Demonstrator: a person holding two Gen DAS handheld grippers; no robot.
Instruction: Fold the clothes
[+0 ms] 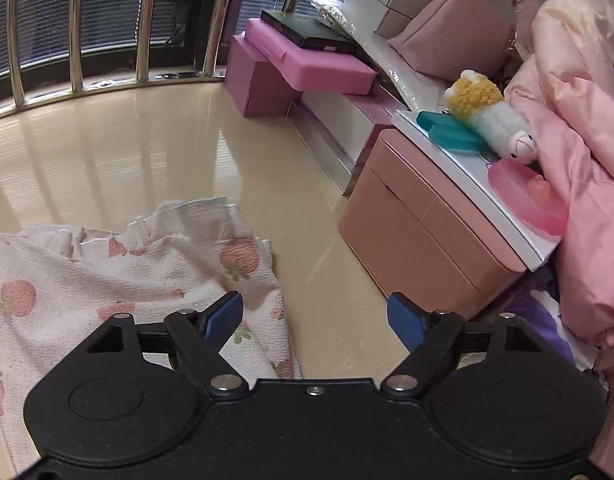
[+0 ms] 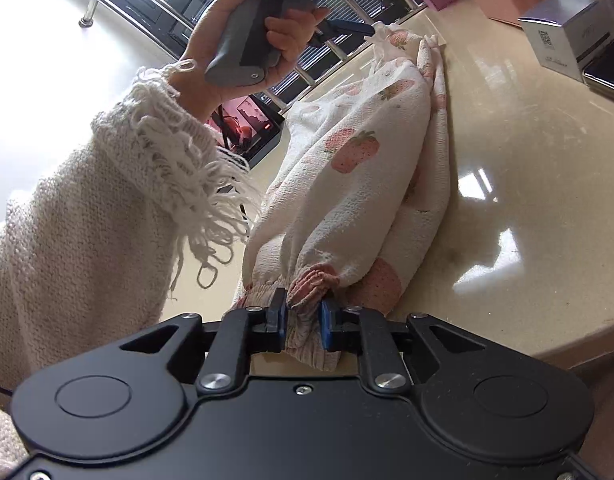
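Glossy cream floor (image 1: pixel 155 140), metal window railing (image 1: pixel 143 20), pink boxes (image 1: pixel 267 80), daylight glare

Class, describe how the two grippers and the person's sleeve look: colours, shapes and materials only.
Each gripper, left and right, has a flat black body with two round discs, silver pivot bolts, black linkage arms and blue ribbed pads. The sleeve is a cream chunky knit with a loose looped fringe at the cuff.

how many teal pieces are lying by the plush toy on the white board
2: both teal pieces overlap on the white board, just left of the plush toy; more may hide beneath it.
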